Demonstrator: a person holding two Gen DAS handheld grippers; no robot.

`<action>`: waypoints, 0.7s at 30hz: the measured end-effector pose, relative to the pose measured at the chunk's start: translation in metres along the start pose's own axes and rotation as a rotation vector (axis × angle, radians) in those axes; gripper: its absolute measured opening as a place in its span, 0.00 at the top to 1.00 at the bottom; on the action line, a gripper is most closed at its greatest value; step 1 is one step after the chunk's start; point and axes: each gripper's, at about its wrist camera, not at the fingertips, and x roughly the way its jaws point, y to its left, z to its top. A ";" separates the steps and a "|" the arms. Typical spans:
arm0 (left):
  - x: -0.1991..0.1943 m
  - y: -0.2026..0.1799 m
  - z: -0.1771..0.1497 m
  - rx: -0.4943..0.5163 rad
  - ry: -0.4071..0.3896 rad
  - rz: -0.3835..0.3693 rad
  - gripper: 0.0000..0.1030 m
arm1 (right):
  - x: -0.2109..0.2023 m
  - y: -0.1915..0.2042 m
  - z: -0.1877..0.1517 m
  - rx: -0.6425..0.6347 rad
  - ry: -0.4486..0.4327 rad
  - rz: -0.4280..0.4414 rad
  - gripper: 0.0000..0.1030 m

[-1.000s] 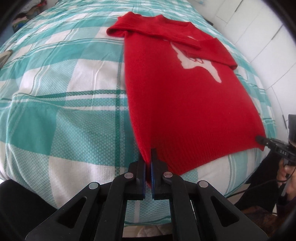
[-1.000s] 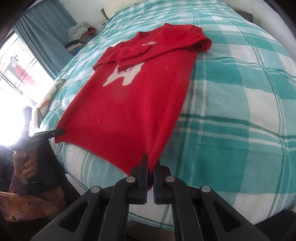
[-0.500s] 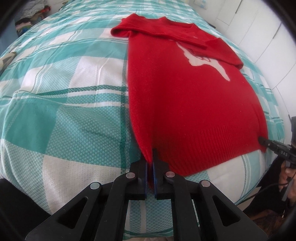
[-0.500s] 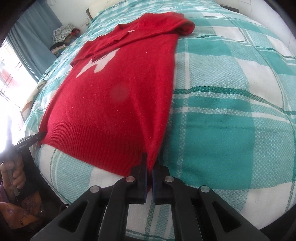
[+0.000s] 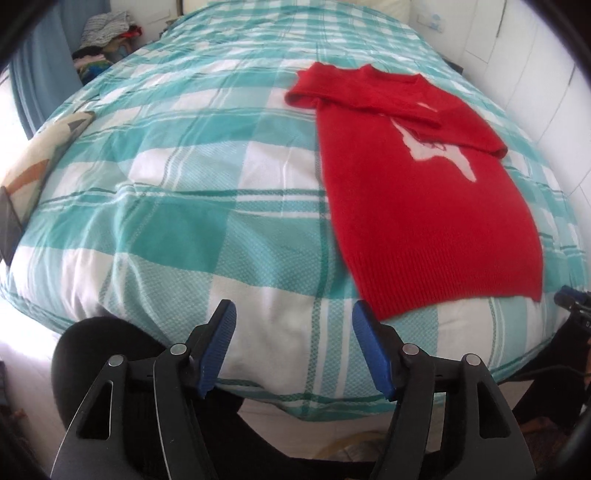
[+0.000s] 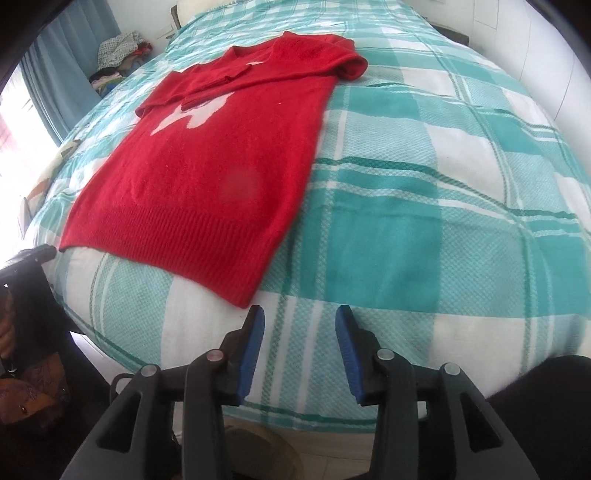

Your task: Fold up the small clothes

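While both tongs stand wide apart and hold nothing, the red sweater (image 5: 424,206) lies flat on the bed (image 5: 184,206), released. Left tongs (image 5: 293,347): blue pads spread, checked bedcover visible in the gap; the sweater's near hem corner sits at 1 o'clock from them, just beside the right-hand pad (image 5: 369,350), contact not resolvable. Right tongs (image 6: 298,347): pads likewise parted, nothing between them; the other hem corner lies at 11 o'clock, close to the left-hand pad (image 6: 251,350) but apart from it.

Sweater (image 6: 214,173) position: ribbed hem near the foot edge of the bed, collar toward 12 o'clock. Both sleeves are folded in across the chest, partly covering a white motif (image 5: 439,151). Body reads smooth, no large wrinkles.

Bedcover is a teal-and-white check. Pile of clothes (image 5: 107,33) at 10 o'clock beyond the bed, beside a blue curtain (image 6: 62,74). Patterned cushion (image 5: 40,158) at the bed's 9 o'clock edge in the left wrist view.
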 end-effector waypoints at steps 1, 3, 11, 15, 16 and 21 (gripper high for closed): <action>-0.009 0.002 0.009 -0.023 -0.043 -0.009 0.32 | -0.011 -0.001 0.005 -0.020 -0.020 -0.037 0.61; -0.023 0.000 0.030 -0.060 -0.136 -0.058 0.24 | -0.034 0.003 0.027 -0.056 -0.080 -0.076 0.61; 0.049 -0.052 0.069 -0.060 -0.267 -0.186 0.13 | -0.026 0.118 0.161 -0.291 -0.231 -0.034 0.47; 0.098 -0.058 0.060 -0.067 -0.098 -0.137 0.14 | 0.053 0.169 0.210 -0.359 -0.160 -0.009 0.47; 0.099 -0.057 0.057 -0.076 -0.101 -0.133 0.14 | 0.071 0.175 0.218 -0.368 -0.144 -0.009 0.48; 0.096 -0.053 0.056 -0.086 -0.125 -0.120 0.14 | 0.143 0.188 0.230 -0.436 -0.136 -0.015 0.48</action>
